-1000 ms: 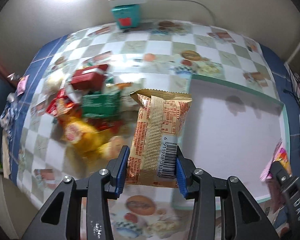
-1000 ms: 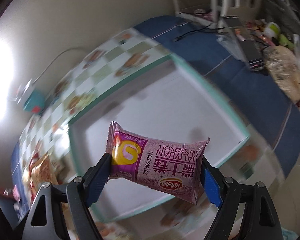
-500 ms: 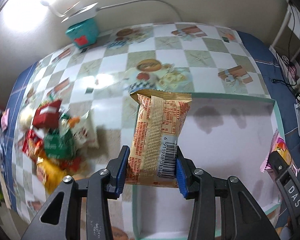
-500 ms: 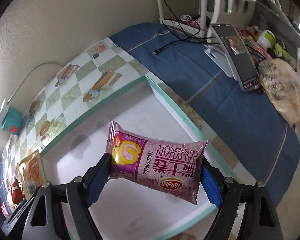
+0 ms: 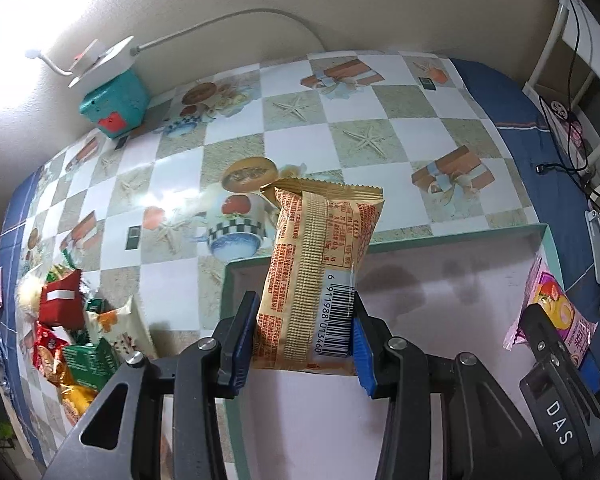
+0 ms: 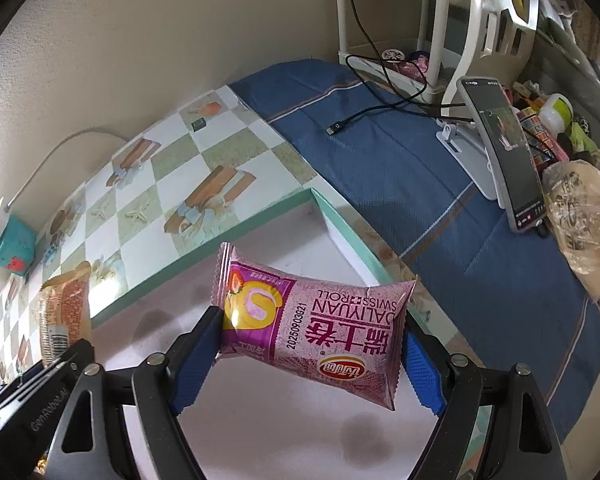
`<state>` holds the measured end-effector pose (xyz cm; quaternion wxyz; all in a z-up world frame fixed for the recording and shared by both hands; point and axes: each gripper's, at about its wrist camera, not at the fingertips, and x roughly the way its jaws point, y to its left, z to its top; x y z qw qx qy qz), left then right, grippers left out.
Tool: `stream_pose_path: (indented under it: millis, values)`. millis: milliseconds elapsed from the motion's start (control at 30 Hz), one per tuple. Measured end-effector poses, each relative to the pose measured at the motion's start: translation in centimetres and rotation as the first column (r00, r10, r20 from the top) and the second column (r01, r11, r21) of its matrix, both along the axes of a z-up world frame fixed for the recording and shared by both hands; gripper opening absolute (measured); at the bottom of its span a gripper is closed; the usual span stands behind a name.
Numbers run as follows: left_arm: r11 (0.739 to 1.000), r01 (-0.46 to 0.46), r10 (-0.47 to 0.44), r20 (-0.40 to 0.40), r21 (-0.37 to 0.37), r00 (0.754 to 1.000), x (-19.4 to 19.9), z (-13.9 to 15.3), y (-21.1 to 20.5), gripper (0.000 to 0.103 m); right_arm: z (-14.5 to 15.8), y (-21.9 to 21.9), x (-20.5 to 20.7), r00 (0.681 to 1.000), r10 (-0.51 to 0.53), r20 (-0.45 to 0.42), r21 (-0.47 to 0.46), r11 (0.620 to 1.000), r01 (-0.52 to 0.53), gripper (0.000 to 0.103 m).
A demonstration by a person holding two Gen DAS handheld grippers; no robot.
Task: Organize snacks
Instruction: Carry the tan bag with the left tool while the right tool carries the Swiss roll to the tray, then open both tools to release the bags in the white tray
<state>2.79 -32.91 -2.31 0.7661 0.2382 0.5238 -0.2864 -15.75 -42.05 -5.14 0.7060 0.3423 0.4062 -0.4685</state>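
My left gripper (image 5: 300,344) is shut on an orange snack packet (image 5: 316,276), held upright with its barcode side facing me, above the left part of a shallow white tray with a green rim (image 5: 452,236). My right gripper (image 6: 312,356) is shut on a pink Swiss roll packet (image 6: 320,328), held crosswise over the tray's white floor (image 6: 284,432). The pink packet (image 5: 548,312) and the right gripper also show at the right edge of the left wrist view. The orange packet (image 6: 64,312) appears at the left of the right wrist view.
A heap of loose snack packets (image 5: 72,340) lies on the chequered tablecloth (image 5: 356,136) left of the tray. A teal box (image 5: 114,104) with a white power strip stands by the wall. On the blue cloth to the right are a phone on a stand (image 6: 504,152), a cable (image 6: 364,116) and a plastic bag (image 6: 584,220).
Both grippers have moved across the table with their packets and now hang over the tray. The snack heap has slid to the left edge of the left wrist view.
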Motion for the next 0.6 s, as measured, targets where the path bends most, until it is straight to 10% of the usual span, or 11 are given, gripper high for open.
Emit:
stream_pose_path:
  millis: [200, 600]
  values:
    - [1.0, -0.007, 0.006, -0.039, -0.024, 0.999, -0.2, -0.6, 0.4, 0.074, -0.1, -0.1, 0.2, 1.0, 0.011, 0.003, 0.008, 1.0, -0.011, 0.09]
    - [0.97, -0.204, 0.204, -0.013, -0.134, 0.979, 1.4, 3.2, 7.5, 0.088, 1.4, 0.2, -0.8, 1.0, -0.009, 0.017, -0.006, 1.0, 0.009, 0.103]
